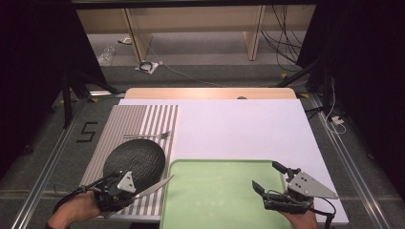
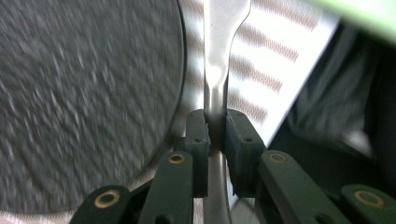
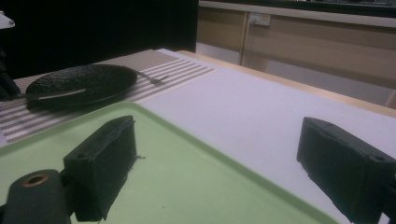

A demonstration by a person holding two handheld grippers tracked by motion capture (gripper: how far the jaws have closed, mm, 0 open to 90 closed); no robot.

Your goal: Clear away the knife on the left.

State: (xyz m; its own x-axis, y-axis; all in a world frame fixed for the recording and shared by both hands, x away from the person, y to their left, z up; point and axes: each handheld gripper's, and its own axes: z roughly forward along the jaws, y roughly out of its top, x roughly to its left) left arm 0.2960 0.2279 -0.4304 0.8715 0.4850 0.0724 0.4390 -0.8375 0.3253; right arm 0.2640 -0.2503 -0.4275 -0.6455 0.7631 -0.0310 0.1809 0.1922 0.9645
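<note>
My left gripper (image 2: 215,135) has matt dark-green plastic jaws w/ brass-coloured rivets, clamped on a knife (image 2: 218,56) of smooth, shiny metal; the black plate (image 1: 134,161) beside it looks rough, pebbly, matt. The placemat (image 1: 143,121) looks like woven cloth w/ grey-white stripes, the green tray (image 1: 215,195) is smooth plastic w/ a dull sheen, and the white board (image 1: 248,129) is flat and matt. My right gripper (image 1: 272,179) has matt black pads, slightly scuffed at edges, w/ a grey metal-looking plate on top; fork (image 1: 148,136) shiny metal.
</note>
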